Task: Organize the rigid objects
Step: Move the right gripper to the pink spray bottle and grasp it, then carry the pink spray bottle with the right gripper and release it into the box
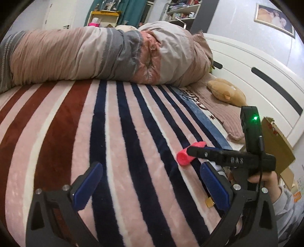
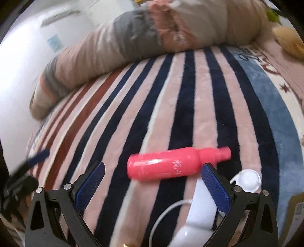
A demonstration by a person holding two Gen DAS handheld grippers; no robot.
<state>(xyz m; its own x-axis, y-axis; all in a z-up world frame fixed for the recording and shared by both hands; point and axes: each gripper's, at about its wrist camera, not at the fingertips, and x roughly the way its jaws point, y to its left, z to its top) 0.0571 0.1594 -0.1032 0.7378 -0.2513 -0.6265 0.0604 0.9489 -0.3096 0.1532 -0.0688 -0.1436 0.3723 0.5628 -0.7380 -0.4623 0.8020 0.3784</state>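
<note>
A pink bottle (image 2: 171,163) lies on its side on the striped blanket (image 2: 171,95), just ahead of my right gripper (image 2: 152,174), which is open and empty above it. A white device (image 2: 247,179) with a white cord (image 2: 167,210) lies beside the right finger. In the left wrist view my left gripper (image 1: 150,180) is open and empty over the blanket (image 1: 95,123). The pink bottle (image 1: 185,155) lies to its right, partly hidden by the right gripper's black body (image 1: 228,157).
A rolled quilt (image 1: 95,55) lies across the far side of the bed. A tan plush toy (image 1: 226,91) sits by the white headboard (image 1: 256,62). A cardboard box (image 1: 275,144) stands at the right edge. A shelf (image 1: 182,11) stands behind.
</note>
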